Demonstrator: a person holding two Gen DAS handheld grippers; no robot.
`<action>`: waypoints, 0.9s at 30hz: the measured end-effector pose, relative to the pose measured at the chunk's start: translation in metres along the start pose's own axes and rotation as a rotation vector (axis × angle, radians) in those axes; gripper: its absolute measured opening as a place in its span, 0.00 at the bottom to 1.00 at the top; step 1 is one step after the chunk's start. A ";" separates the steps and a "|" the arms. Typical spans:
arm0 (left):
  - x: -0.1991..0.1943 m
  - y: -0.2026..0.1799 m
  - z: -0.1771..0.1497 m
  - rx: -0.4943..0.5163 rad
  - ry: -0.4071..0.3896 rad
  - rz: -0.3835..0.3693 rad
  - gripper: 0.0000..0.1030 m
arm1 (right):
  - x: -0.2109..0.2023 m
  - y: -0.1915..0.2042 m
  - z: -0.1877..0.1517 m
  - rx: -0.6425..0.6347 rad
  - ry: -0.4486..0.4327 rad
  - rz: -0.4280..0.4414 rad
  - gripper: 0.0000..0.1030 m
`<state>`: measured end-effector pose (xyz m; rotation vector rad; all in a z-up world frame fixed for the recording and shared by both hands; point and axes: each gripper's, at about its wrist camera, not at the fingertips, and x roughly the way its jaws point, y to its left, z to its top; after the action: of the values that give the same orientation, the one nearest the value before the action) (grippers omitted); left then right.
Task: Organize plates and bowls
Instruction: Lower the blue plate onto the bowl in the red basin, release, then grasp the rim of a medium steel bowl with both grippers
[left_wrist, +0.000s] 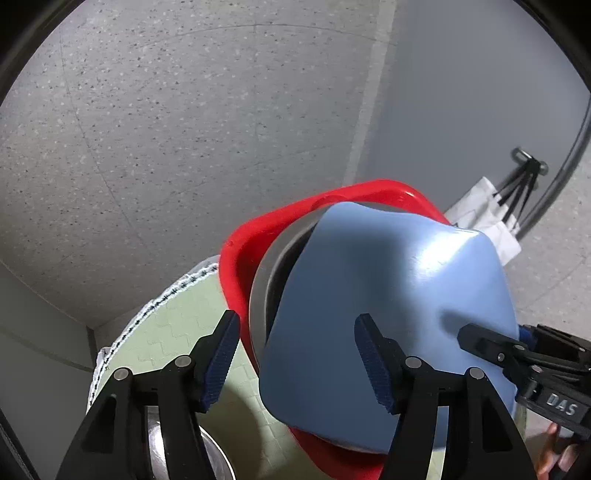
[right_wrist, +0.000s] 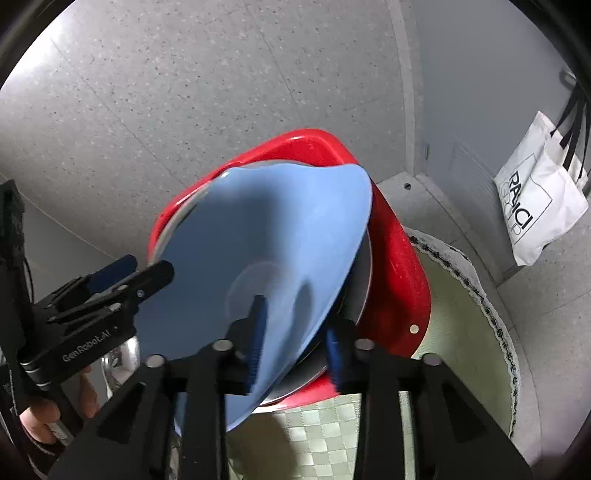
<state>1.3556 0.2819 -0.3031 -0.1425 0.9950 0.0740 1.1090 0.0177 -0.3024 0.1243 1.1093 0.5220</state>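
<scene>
I have the right gripper (right_wrist: 291, 339) clamped on the rim of the blue plate (right_wrist: 266, 251), one finger on its upper face and the other under its edge, so the plate hangs tilted over the red tray (right_wrist: 399, 266); I judge the tilt lets it slide down onto the metal plate (right_wrist: 364, 291) already lying in that tray. My left gripper (left_wrist: 295, 362) is spread wide and holds nothing: its right finger (left_wrist: 373, 365) lies in front of the plate's near face, the other finger over the green cloth, so I read it as standing by to steady things. In the left wrist view the blue plate (left_wrist: 388, 314) fills the 4 o'clock part, with the red tray (left_wrist: 240, 258) curving round it from 10 to 1 o'clock. The plate is matte pale blue with soft squarish corners and a faint ring at its centre. Everything sits on a round table (right_wrist: 461, 332) with a checked green cloth; a white tote bag (right_wrist: 532, 206) hangs at 2 o'clock.
</scene>
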 end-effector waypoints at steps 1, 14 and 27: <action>-0.003 0.000 -0.002 0.003 0.000 0.004 0.59 | -0.003 0.002 -0.001 0.004 -0.007 0.007 0.44; -0.104 0.027 -0.070 0.022 -0.099 -0.015 0.86 | -0.071 0.014 -0.048 0.035 -0.129 -0.095 0.72; -0.149 0.038 -0.214 0.044 0.006 -0.008 0.88 | -0.053 0.047 -0.159 0.045 0.009 -0.085 0.77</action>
<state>1.0919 0.2868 -0.2963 -0.1067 1.0014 0.0445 0.9351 0.0091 -0.3142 0.1132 1.1307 0.4226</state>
